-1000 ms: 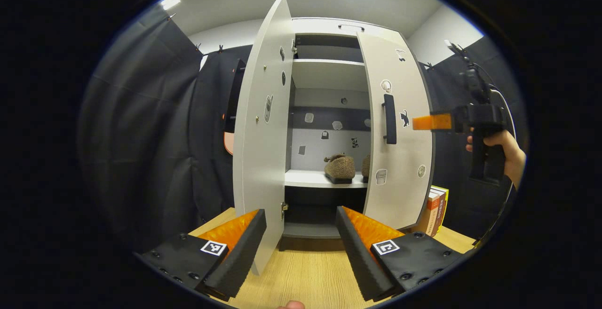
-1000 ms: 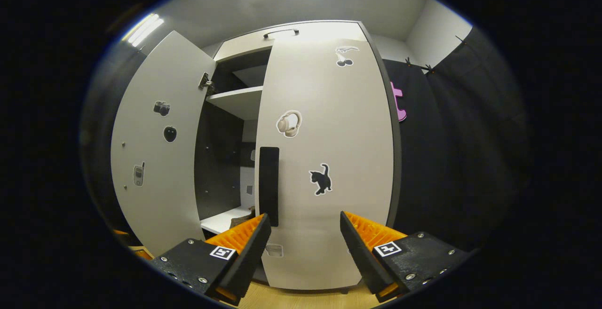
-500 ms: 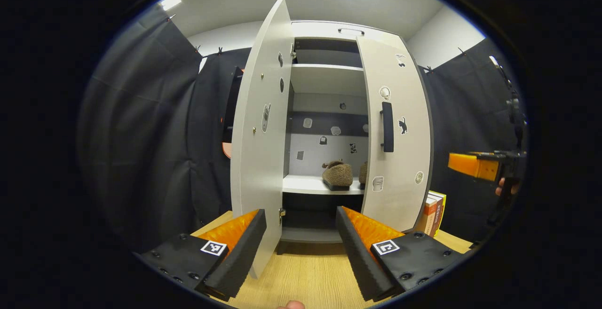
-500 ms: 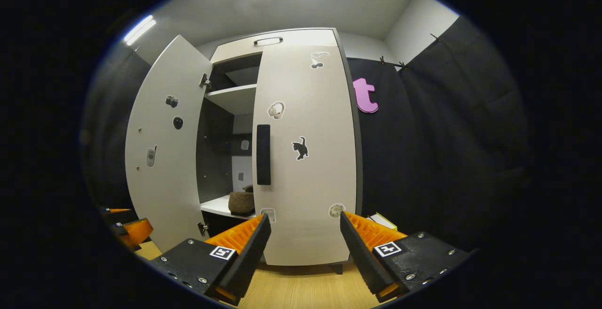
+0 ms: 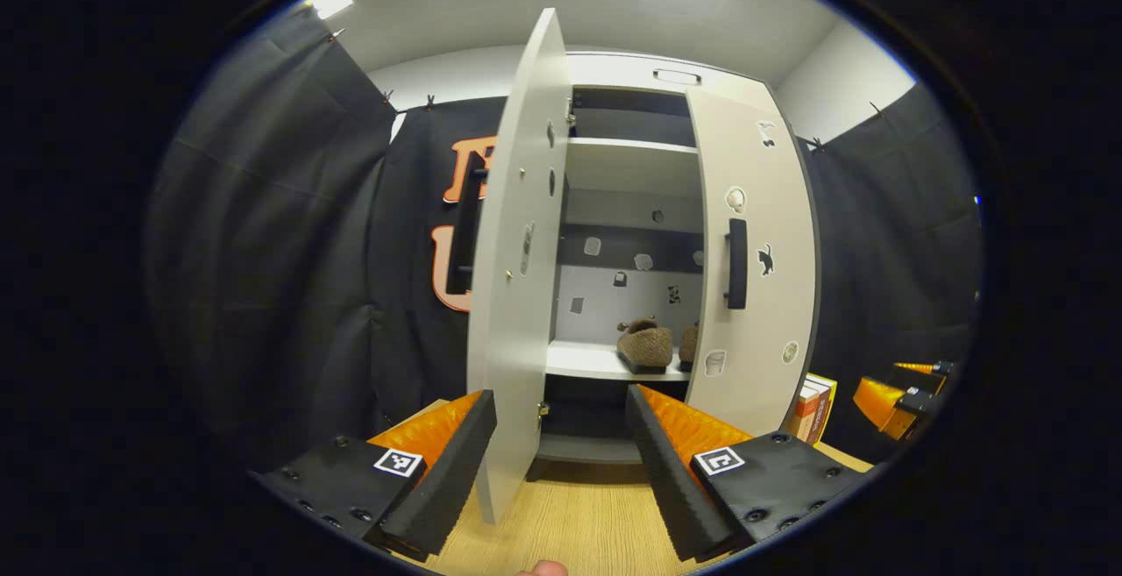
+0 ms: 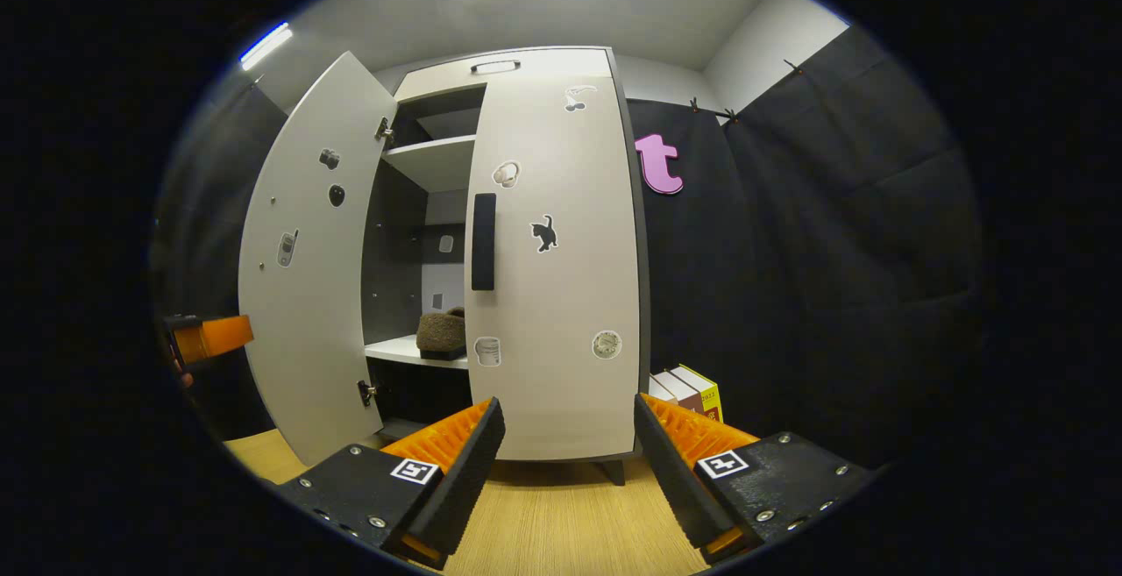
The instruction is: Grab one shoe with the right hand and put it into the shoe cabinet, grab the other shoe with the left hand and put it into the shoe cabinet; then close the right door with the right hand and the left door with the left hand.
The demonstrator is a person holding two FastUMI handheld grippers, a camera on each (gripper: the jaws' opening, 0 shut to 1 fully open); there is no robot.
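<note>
The white shoe cabinet [image 5: 627, 111] [image 6: 517, 63] stands on the wooden table. Its left door [image 5: 517, 295] [image 6: 302, 295] stands wide open, edge-on in the left gripper view. Its right door [image 5: 754, 313] [image 6: 552, 295] is nearly closed, with a black handle [image 5: 736, 263] [image 6: 483, 241]. Two brown fuzzy shoes [image 5: 645, 345] [image 6: 441, 331] sit on the middle shelf [image 5: 596, 361]. My left gripper [image 5: 561, 444] [image 6: 206, 337] is open and empty in front of the left door's edge. My right gripper [image 6: 565, 458] [image 5: 894, 392] is open and empty, back from the right door.
Several books [image 5: 813, 405] [image 6: 688, 390] stand upright on the table to the right of the cabinet. The wooden tabletop [image 5: 578, 523] [image 6: 561, 523] runs in front of the cabinet. Black cloth walls surround the booth.
The right gripper has drawn back and down from the right door, which swung to nearly closed. The left gripper has shifted left and back a little.
</note>
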